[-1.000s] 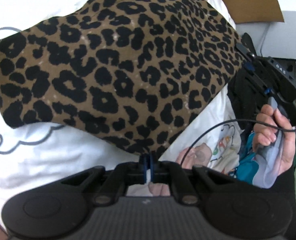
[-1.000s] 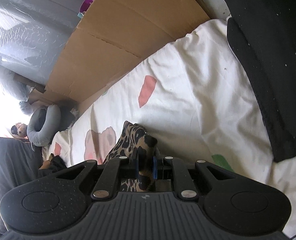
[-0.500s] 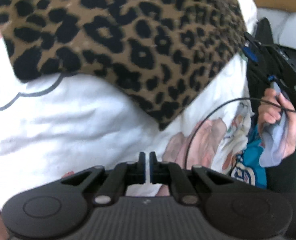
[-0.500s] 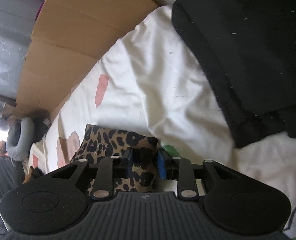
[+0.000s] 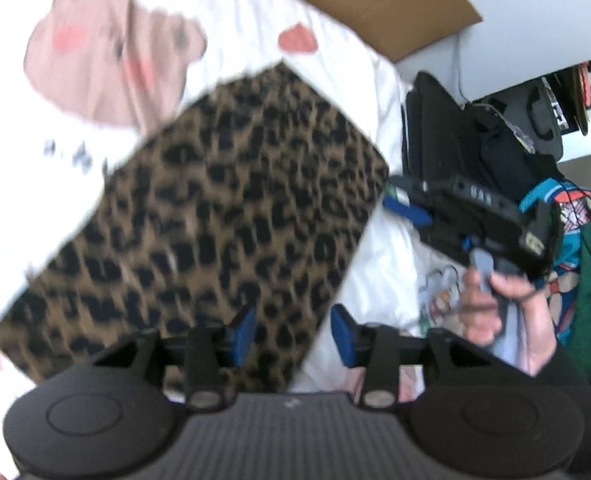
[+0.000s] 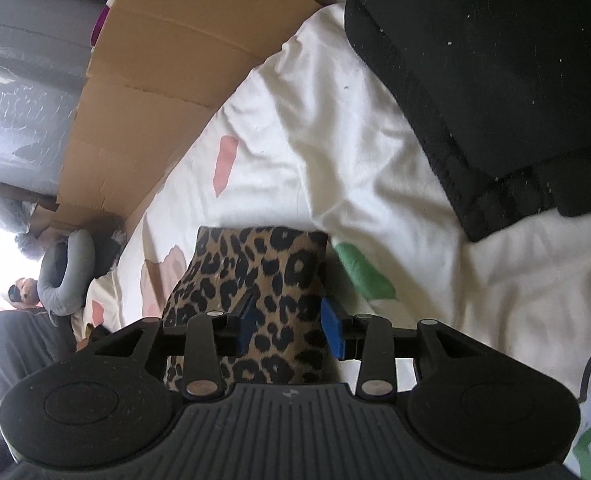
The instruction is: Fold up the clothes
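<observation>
In the left wrist view, your left gripper (image 5: 293, 330) has its jaws apart and opening, with nothing pressed between the blue pads; the lower corner of the leopard-print garment (image 5: 215, 232) lies under the gap, not clamped. The picture is blurred, but the garment reads as a folded flat rectangle on the white printed bedsheet (image 5: 379, 264). Its long axis runs from about 7 o'clock up to about 1 o'clock, and the far short edge points to 1 o'clock, towards the cardboard (image 5: 375, 4). At 3 o'clock your right hand (image 5: 507, 308) holds the right gripper (image 5: 409, 204), just beside the garment's right corner. To do this release well, I think you should lift straight away from the cloth, so no pad drags the fold open.

In the right wrist view, the right gripper (image 6: 289, 322) also has jaws apart and opening. The near end of the garment (image 6: 263, 264) sits between the pads, but they do not seem to press on it. From here the garment runs away from you towards 12 o'clock, with its far edge square. The black folded clothes (image 6: 495, 80) lie well apart at 1 o'clock. Let the jaws clear the cloth fully before you pull back.
</observation>
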